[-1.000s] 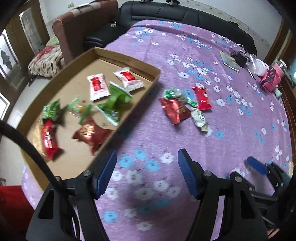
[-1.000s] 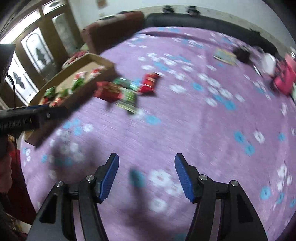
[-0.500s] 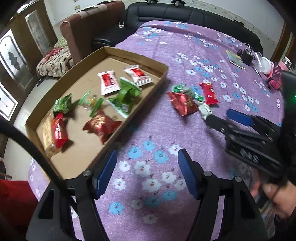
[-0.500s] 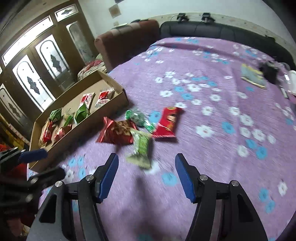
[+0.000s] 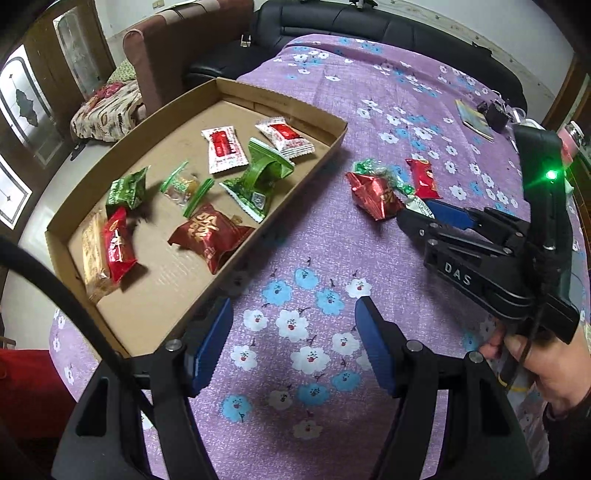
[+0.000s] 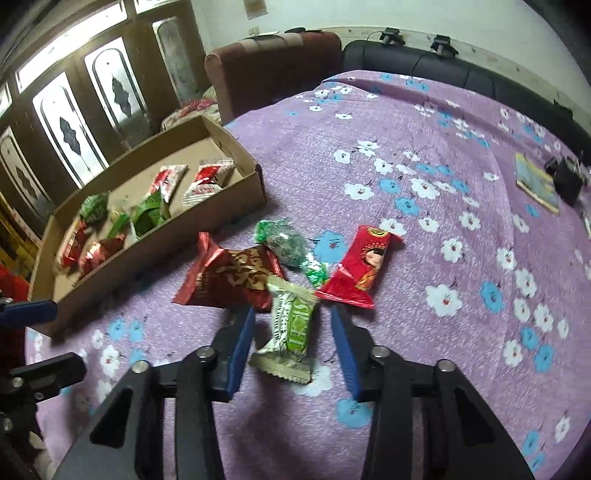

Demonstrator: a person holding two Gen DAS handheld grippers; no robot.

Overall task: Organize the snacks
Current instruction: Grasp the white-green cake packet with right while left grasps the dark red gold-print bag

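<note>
A cardboard tray holds several red, green and white snack packets on the purple flowered cloth; it also shows in the right wrist view. Loose snacks lie right of the tray: a dark red foil pack, a green wrapped candy, a red packet with a face and a white-green packet. My right gripper is open with the white-green packet between its jaws; it also shows in the left wrist view. My left gripper is open and empty, over the cloth beside the tray's near corner.
A black sofa and a brown armchair stand beyond the table. A booklet and a small black device lie at the far right. The tray wall is close to my left finger.
My right gripper has moved forward to the loose snacks and now straddles the white-green packet. My left gripper has pulled back slightly and stayed open.
</note>
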